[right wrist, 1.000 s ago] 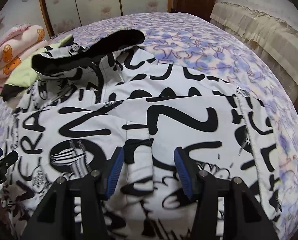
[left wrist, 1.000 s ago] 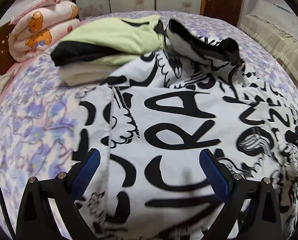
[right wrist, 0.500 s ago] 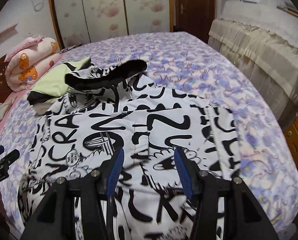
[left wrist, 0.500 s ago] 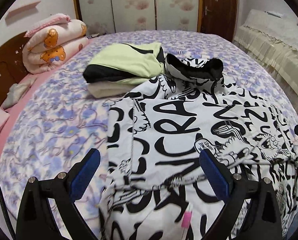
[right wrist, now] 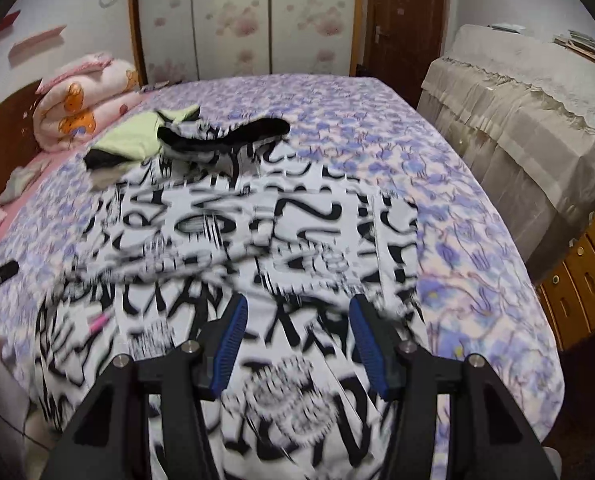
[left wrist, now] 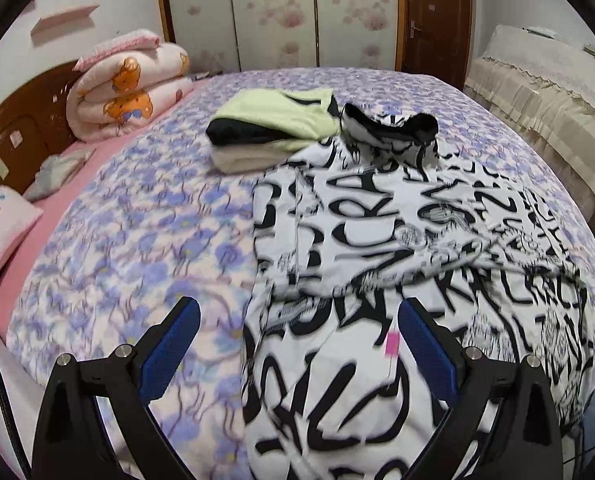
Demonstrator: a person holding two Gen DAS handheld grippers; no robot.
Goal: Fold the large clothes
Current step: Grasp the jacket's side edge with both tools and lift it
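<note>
Evidently both tongs, left (left wrist: 299,344) and right (right wrist: 299,340), gape empty above the garment (left wrist: 397,248).

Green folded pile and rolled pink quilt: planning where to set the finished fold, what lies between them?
Only bare floral bedspread between the green folded pile and quilt, in the left wrist view.

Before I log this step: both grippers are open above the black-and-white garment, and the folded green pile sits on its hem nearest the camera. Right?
Not quite. The folded green pile lies at the far end, beside the black-and-white garment and its black hood, as the left wrist view shows. Left gripper and right gripper are open.
</note>
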